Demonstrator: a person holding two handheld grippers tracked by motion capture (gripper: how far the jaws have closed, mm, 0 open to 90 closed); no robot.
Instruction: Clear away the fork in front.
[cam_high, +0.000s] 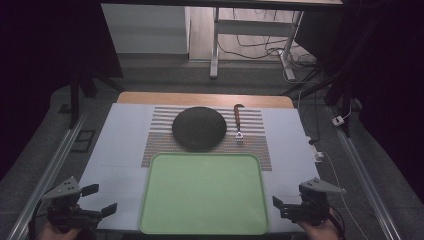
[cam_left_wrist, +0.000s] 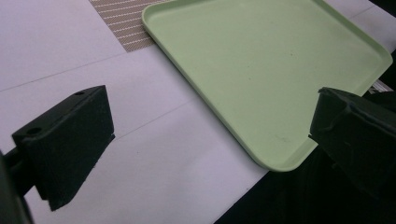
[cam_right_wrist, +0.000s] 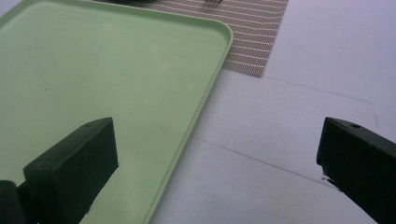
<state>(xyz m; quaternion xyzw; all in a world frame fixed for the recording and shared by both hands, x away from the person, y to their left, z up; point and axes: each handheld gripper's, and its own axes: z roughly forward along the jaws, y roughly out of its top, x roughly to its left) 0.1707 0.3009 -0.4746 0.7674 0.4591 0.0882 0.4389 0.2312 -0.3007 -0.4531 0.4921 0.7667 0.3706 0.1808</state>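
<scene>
— Green plastic rectangular tray (cam_high: 202, 192), bare, sits at six o'clock on the white table (cam_high: 117, 150); how many items?

— One tray, one black round plate (cam_high: 199, 128) at twelve, one red-handled fork (cam_high: 238, 122) at one. Left gripper (cam_high: 98, 201) and right gripper (cam_high: 280, 206), jaws apart, flank it.

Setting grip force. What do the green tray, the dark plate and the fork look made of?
Green tray: likely moulded plastic, smooth satin sheen, rounded rolled rim. Dark plate: matte, speckled black, maybe stoneware or melamine; can't tell. Fork: metal-looking pale tines, reddish-brown handle, wood or plastic unclear.
</scene>
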